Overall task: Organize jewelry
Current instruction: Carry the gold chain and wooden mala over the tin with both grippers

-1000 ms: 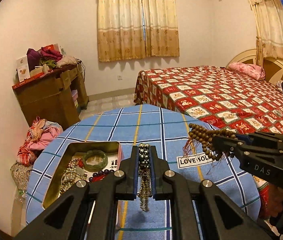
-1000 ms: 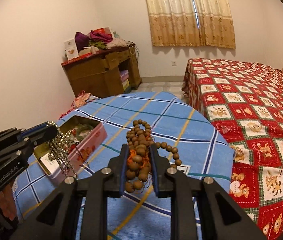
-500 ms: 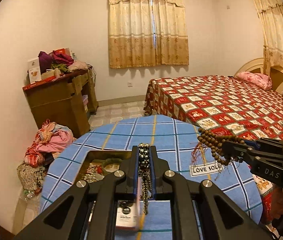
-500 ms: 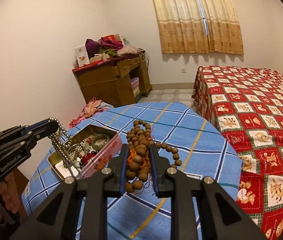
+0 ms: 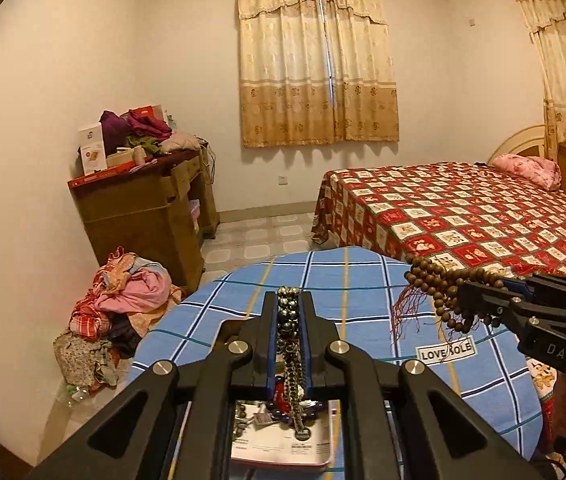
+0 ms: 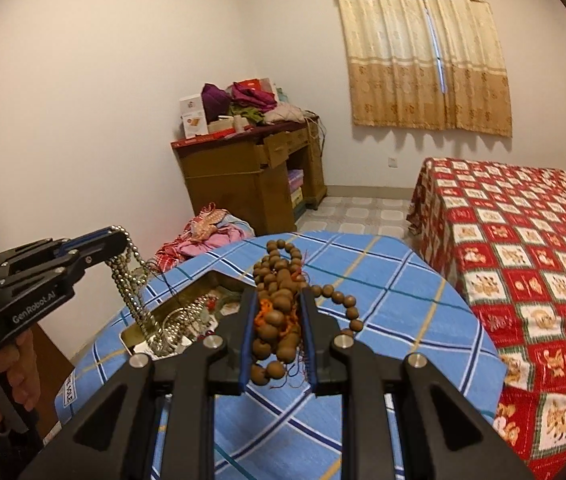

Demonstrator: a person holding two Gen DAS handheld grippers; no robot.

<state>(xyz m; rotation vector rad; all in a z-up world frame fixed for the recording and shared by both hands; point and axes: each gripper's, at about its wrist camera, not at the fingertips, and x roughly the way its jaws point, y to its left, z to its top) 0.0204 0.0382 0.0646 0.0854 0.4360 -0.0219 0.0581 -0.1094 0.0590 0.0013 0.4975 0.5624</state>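
My left gripper [image 5: 287, 300] is shut on a silver bead necklace [image 5: 289, 332], which hangs down over the open tin box [image 5: 283, 446] of jewelry; it also shows in the right wrist view [image 6: 131, 280]. My right gripper [image 6: 279, 300] is shut on a bunch of brown wooden beads [image 6: 279, 280] with an orange-red tassel, held above the round table with the blue checked cloth [image 6: 383, 292]. The right gripper and its beads [image 5: 439, 284] show at the right of the left wrist view. The tin box [image 6: 175, 316] holds several pieces of jewelry.
A bed with a red patterned cover [image 5: 463, 208] stands right of the table. A wooden desk piled with clothes and boxes [image 5: 143, 200] stands by the left wall. A heap of clothes [image 5: 115, 300] lies on the floor beside the table.
Both grippers have risen and tilted up with their beads; the table and the tin box sit lower in both views, and the silver necklace hangs higher over the box.
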